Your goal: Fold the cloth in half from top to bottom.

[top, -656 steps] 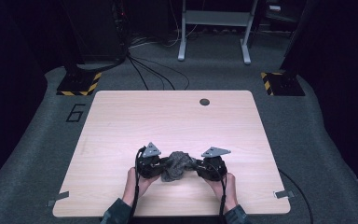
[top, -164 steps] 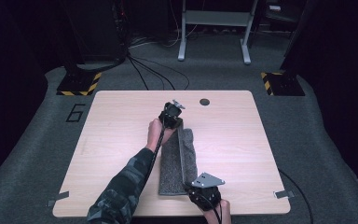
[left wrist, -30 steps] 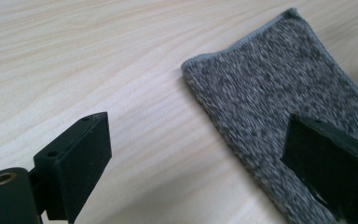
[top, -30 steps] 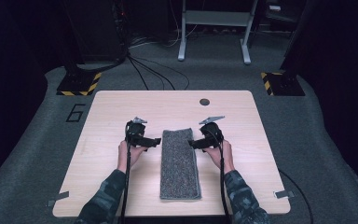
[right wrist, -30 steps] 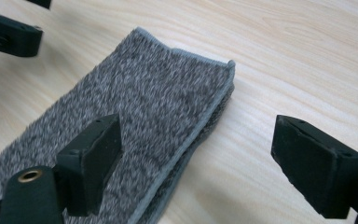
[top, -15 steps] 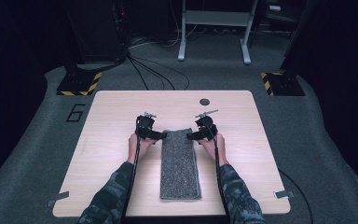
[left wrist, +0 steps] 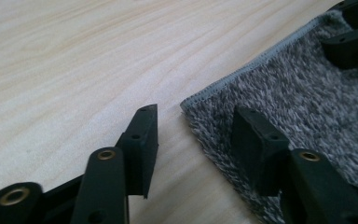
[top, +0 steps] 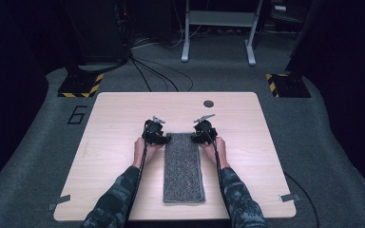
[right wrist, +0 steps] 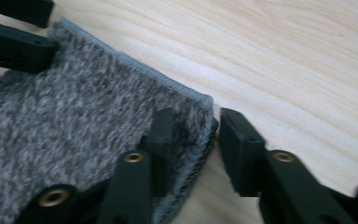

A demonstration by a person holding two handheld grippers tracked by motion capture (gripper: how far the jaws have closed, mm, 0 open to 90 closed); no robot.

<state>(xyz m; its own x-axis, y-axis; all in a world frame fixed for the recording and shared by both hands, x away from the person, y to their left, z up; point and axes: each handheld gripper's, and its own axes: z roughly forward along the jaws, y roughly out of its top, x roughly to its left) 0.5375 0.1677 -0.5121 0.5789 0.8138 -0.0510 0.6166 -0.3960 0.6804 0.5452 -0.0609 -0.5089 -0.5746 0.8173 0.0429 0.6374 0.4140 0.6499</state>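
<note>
High view first: compared with a second ago, both hands have slid inward and toward the far end of the folded grey towel (top: 184, 166), so the left tongs (top: 165, 138) and right tongs (top: 196, 137) now sit right at its two far corners instead of hanging off to the sides. The towel hasn't budged: same long narrow strip down the middle of the wooden surface (top: 114, 142), short edges near and far. A small dark disc (top: 208, 103) sits near the far edge of the surface, well apart from everything.

Left gripper view: the left tongs (left wrist: 193, 140) have just been closing, but there's a clear gap left. One jaw rests on the bare wood just beside the towel's (left wrist: 307, 107) corner, the other sits on top of the pile, so the corner edge lies between them, not pinched yet. The other gripper's jaws (left wrist: 349, 44) show at the upper right, on the far corner.

Right gripper view: pretty much the same deal mirrored. The right tongs (right wrist: 193, 140) have also just been closing, one jaw pressed down into the towel (right wrist: 74, 130), the other on the wood just outside the hem. Corner sits in the gap, jaws apart, nothing clamped.
</note>
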